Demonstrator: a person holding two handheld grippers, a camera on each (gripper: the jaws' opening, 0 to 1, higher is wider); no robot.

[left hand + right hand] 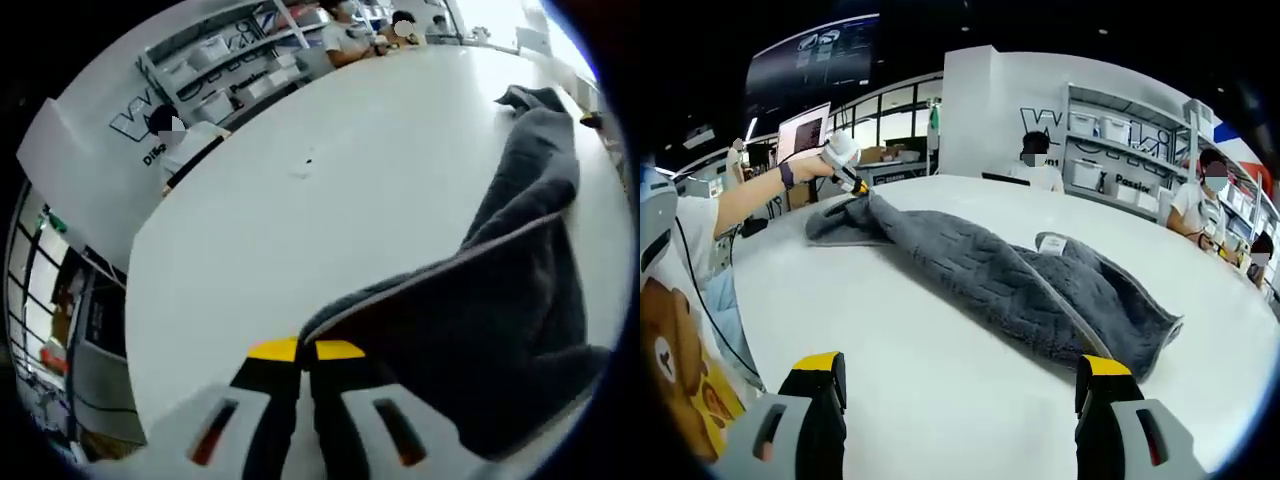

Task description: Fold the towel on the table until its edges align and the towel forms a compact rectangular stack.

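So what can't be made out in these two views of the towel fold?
- Left gripper view: the corner of the towel that the left claw pinches is hidden between its tips.
- Right gripper view: the writing on the towel's label is too small to read.
- Right gripper view: the towel's underside is hidden against the table.

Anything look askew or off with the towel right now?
The grey towel lies bunched and rumpled across the white table, edges not aligned. The left gripper pinches one corner; the right gripper hangs open, apart from it. No damage.
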